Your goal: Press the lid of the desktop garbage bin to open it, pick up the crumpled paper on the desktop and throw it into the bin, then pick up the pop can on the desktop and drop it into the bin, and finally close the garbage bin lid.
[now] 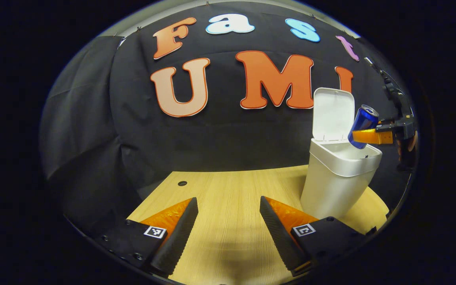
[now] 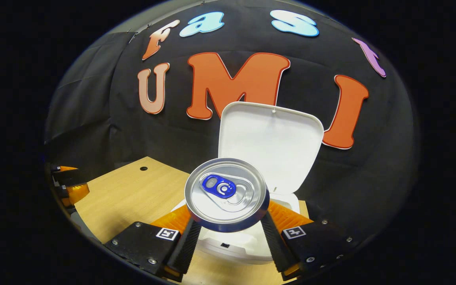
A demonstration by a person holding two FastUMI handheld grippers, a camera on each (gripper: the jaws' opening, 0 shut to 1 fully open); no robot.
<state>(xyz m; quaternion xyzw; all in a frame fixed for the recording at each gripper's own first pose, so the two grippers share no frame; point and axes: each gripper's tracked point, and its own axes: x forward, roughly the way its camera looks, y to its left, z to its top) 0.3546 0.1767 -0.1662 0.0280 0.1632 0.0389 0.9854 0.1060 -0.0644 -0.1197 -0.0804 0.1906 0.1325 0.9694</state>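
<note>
Your right gripper (image 2: 228, 233) clamps the pop can (image 2: 227, 194), tilted toward 1 o'clock, directly above the bin (image 1: 339, 178) mouth; left gripper (image 1: 228, 225) wide, empty.

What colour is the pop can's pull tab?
Blue, on the silver top of the pop can; clearest in the right gripper view.

My right tongs (image 2: 228, 233): can (image 2: 227, 194) hides bin mouth and most of bin (image 2: 251, 247) below; can body out of sight behind its top. Bin inside unreadable in left gripper view too, rim (image 1: 341, 158) blocks it. My left tongs (image 2: 67, 184) cut off at edge in right gripper view. Surface (image 1: 228, 198) front edge cut off.
</note>
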